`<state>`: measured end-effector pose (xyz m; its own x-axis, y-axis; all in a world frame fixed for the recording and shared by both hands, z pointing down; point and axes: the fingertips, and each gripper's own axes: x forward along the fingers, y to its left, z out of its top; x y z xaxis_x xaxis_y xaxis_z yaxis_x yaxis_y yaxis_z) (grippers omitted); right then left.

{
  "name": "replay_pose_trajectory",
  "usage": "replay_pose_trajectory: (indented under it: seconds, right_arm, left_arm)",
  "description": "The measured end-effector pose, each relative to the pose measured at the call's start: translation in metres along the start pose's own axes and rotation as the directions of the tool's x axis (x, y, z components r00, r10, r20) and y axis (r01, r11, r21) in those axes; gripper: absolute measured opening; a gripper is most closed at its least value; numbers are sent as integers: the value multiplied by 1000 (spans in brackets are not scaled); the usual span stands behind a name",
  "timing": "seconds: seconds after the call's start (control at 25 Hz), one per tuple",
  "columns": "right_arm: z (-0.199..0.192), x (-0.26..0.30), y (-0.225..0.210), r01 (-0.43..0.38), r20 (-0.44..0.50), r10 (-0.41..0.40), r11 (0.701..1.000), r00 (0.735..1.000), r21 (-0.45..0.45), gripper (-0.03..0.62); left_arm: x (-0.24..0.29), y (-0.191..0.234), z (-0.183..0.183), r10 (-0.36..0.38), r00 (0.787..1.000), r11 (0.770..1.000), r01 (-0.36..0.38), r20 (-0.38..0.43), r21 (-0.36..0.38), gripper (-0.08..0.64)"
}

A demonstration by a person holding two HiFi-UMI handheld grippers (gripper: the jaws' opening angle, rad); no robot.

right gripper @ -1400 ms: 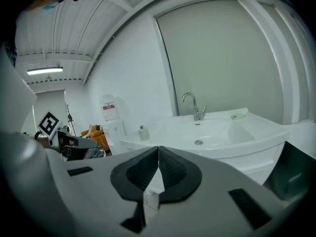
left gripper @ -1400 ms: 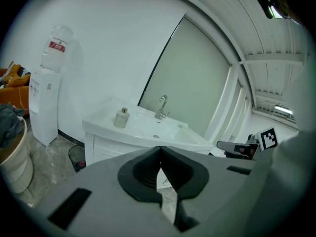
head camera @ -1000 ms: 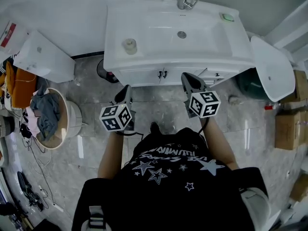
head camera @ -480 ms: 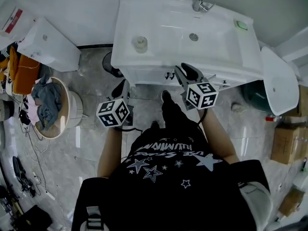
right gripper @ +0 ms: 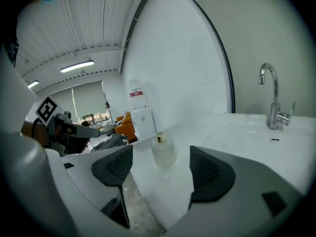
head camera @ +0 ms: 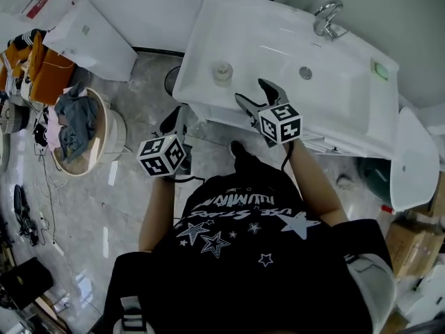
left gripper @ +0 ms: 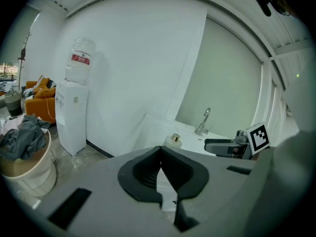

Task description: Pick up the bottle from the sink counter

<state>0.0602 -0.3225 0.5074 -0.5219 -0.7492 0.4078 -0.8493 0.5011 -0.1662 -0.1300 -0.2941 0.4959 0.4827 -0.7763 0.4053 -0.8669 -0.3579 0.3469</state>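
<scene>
A small frosted bottle [head camera: 222, 72] with a gold cap stands upright on the left part of the white sink counter [head camera: 208, 40]. My right gripper [head camera: 252, 92] reaches over the counter's front edge, to the right of the bottle and apart from it. Its jaws are opening and hold nothing. In the right gripper view the bottle [right gripper: 163, 151] stands ahead of the gripper [right gripper: 161, 168], beyond its tips. My left gripper [head camera: 176, 120] hangs lower, in front of the cabinet. Shut and empty in its own view, the left gripper [left gripper: 160, 151] has the bottle [left gripper: 174, 140] far ahead.
A chrome faucet [head camera: 325, 16] rises behind the basin, with its drain [head camera: 304, 73] to the bottle's right. A green dish [head camera: 380, 69] sits at the counter's right end. On the floor to the left are a laundry basket [head camera: 80, 134] and a water dispenser [head camera: 94, 40].
The person has stepped toward the sink. My right gripper has moved from below the counter up over its front edge, and its jaws have spread apart. The left gripper stays low.
</scene>
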Motion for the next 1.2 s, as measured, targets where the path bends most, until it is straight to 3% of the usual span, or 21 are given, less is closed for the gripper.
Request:
replay_pose_trajectory:
  seconds: [0.28,0.64,1.2]
  right_arm:
    - [-5,46,-21,-119,-80,115,992,990,-44,336]
    - [-17,92,-20,-274,-195,251,956,948,-100,334]
    - [-33,133,-11,-359,-244,312,916,918,-179,334]
  left_arm:
    - [34,5,7,68,998,997,-67,1,-32,9]
    - [54,16,18,162,987,984,-161,4,-73,8]
    - [53,30,6,258,966,959,-259,-28,-115,9]
